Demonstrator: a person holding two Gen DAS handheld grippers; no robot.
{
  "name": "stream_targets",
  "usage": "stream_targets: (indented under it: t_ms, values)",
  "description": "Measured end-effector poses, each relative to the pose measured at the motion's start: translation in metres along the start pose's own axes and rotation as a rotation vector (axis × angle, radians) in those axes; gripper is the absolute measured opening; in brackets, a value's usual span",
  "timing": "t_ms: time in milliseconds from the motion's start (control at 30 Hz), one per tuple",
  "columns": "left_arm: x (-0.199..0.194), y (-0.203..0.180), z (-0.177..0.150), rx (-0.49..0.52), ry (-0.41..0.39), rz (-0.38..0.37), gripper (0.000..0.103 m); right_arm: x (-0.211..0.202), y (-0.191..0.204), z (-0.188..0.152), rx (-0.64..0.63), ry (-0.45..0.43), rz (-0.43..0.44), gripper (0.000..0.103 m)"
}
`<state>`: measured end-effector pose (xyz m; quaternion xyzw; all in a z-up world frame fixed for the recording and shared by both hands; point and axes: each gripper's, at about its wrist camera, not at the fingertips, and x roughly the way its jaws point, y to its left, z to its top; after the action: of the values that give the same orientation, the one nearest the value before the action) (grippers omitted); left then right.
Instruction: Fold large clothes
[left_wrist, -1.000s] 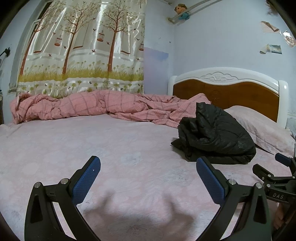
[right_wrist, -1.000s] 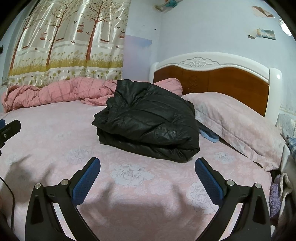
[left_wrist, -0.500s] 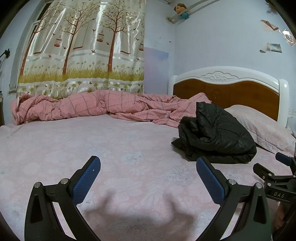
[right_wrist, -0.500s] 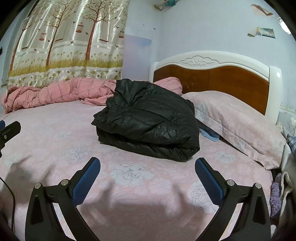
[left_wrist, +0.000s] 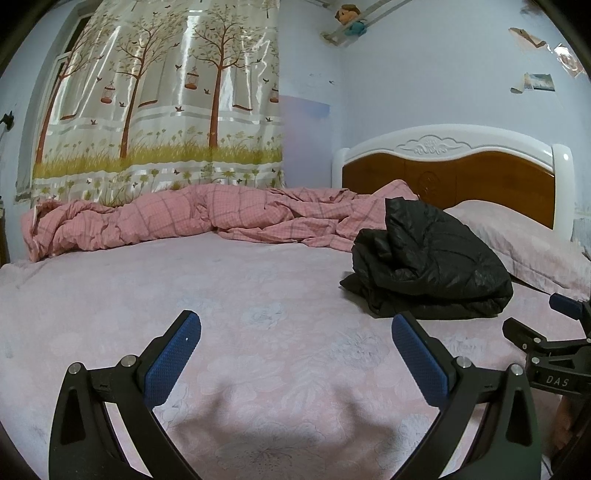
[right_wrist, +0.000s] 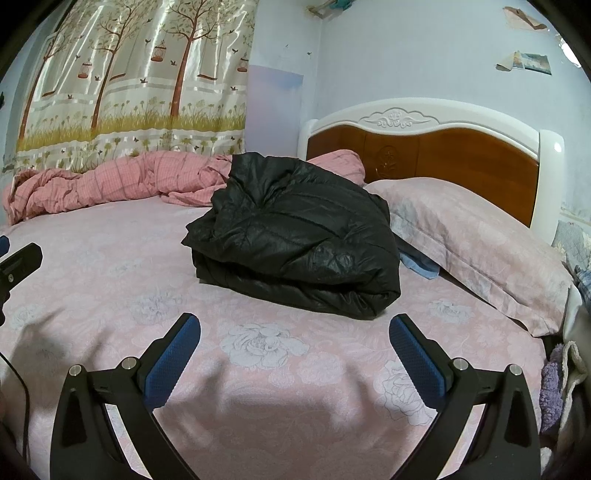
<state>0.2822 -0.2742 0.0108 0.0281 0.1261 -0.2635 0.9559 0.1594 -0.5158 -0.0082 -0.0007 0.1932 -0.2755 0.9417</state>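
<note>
Pink bed (right_wrist: 110, 266): folded black jacket (right_wrist: 295, 240); only right view shows blue cloth (right_wrist: 421, 267). Both grippers (left_wrist: 295, 345) (right_wrist: 294, 341) gape, empty.

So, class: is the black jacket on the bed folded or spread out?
Folded. The jacket sits as a compact bundle, with stacked layers visible along its near edge, on the bed. Neither gripper touches it.

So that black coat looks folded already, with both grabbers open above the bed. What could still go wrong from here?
Two things, I would guess. The black puffy jacket is a thick, slippery-looking bundle whose upper layer bulges, so it may spring open or slide apart now that neither the left gripper nor the right gripper holds it. It also lies against the pillow and a blue cloth, so a grab at that edge might catch those too.
</note>
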Motion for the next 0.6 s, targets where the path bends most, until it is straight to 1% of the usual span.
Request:
stream_targets:
  t_ms: [600]
  values:
    - [-0.0012, -0.0026, -0.0002, 0.02, 0.01, 0.001, 0.103, 0.0013, -0.0005, -0.0002, 0.001, 0.002, 0.001, 0.103]
